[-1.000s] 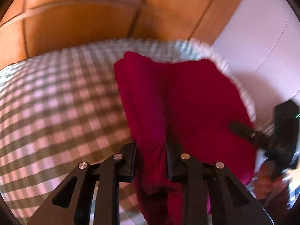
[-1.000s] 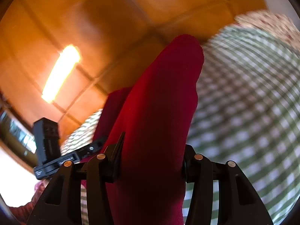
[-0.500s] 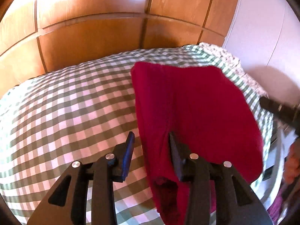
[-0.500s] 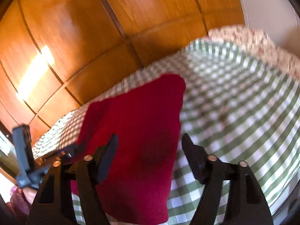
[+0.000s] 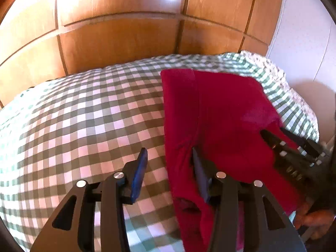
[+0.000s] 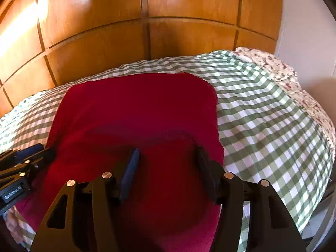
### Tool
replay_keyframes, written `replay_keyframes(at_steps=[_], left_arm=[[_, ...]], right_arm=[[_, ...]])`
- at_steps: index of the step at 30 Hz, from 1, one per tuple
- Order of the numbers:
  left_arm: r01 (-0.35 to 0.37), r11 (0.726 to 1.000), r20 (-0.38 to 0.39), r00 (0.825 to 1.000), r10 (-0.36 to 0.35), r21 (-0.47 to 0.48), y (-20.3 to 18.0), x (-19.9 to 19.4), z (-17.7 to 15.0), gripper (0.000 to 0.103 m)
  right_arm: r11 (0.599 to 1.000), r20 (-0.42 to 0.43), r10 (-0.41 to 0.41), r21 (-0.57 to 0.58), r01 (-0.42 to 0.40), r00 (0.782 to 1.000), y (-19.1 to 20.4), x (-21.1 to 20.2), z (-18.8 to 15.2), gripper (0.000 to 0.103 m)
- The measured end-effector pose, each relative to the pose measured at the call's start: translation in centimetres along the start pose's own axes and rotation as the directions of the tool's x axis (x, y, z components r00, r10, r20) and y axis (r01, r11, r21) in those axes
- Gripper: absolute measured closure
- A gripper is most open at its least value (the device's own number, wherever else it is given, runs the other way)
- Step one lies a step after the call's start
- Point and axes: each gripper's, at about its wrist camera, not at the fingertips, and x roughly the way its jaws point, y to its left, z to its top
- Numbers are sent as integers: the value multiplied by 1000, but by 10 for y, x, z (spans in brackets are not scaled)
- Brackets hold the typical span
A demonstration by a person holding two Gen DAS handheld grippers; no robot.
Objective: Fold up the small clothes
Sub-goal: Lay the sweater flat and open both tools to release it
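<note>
On the green-and-white checked bedspread (image 5: 88, 126), just in front of a wooden panelled wall (image 5: 117, 42), lies a red garment (image 6: 138, 113), spread flat with a lengthwise fold ridge near its left edge. It sits toward the bedspread's right side, near a floral pillow (image 6: 281, 69).

Judging from the layout, the step in hand is letting go after a fold and settling the cloth. Doing it well would mean lifting both tools straight off the garment so no pad drags a layer, then smoothing the ridge before the next fold.

The left gripper (image 5: 168, 166) straddles the garment's left edge. Its jaws are opening; one blue-padded finger (image 5: 139, 168) is over bare bedspread, the other touches or is just beside the red ridge, and nothing is pinched.

The right gripper (image 6: 168, 168) hovers over the garment's near right part. Its jaws are moderately spread and closing slightly, red cloth showing beneath the gap, no fabric gripped between the pads.
</note>
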Motion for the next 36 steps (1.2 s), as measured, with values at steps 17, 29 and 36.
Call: replay_keyframes(at_steps=[17, 29, 36], left_arm=[[-45, 999, 48, 998, 46, -20, 3, -32, -15, 43], [-55, 998, 42, 997, 57, -41, 8, -37, -29, 37], [-26, 995, 50, 998, 31, -97, 18, -55, -41, 33]], right_arm=[[996, 26, -62, 71, 60, 998, -7, -35, -8, 28], [998, 19, -31, -53, 32, 999, 18, -78, -52, 28], [997, -35, -68, -31, 67, 997, 20, -67, -59, 27]])
